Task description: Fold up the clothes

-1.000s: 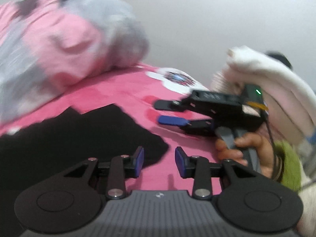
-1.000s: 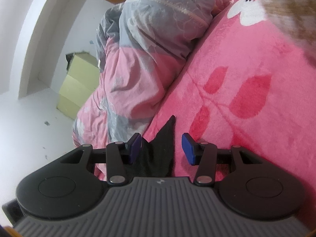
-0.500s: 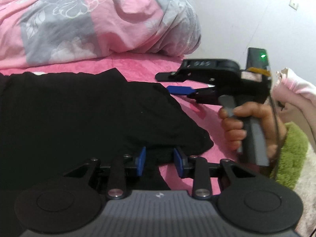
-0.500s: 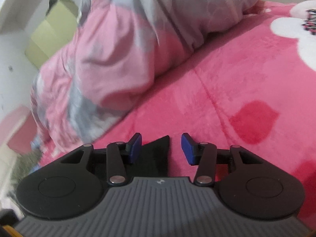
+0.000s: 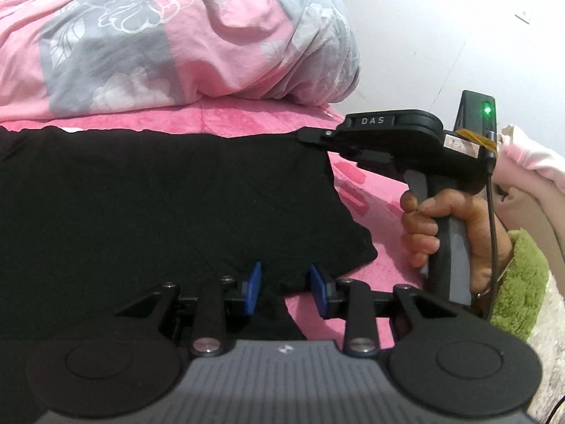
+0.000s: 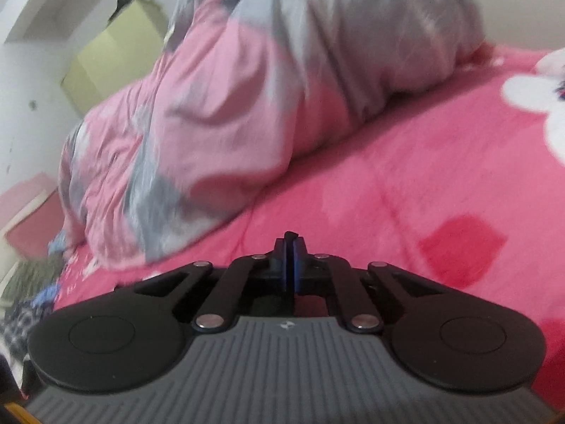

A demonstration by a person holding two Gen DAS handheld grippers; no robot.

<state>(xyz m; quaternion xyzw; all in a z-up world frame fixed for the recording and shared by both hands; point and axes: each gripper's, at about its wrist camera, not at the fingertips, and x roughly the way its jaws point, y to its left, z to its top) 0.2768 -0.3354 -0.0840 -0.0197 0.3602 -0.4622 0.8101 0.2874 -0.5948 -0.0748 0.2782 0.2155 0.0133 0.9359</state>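
Note:
A black garment (image 5: 159, 205) lies spread flat on the pink bed blanket (image 5: 370, 205). My left gripper (image 5: 285, 282) sits low at its near hem. The blue pads (image 5: 252, 282) stand apart, and black cloth lies between them without being pinched. My right gripper (image 5: 303, 136), held by a hand (image 5: 423, 226), reaches the garment's far right corner. In the right wrist view my right gripper (image 6: 290, 251) has its pads pressed together, and a small tip of the black garment (image 6: 290, 235) pokes out above them.
A bunched pink and grey duvet (image 5: 176, 42) lies along the far side of the bed and fills the right wrist view as the duvet (image 6: 247, 106). Pale folded clothes (image 5: 529, 155) are stacked at the right, beside a green sleeve (image 5: 519, 282). A yellow-green box (image 6: 113, 49) stands by the wall.
My right gripper swung over to the garment's far corner and its jaws closed on the cloth. My left gripper sank to the near hem. The garment now lies spread flatter.

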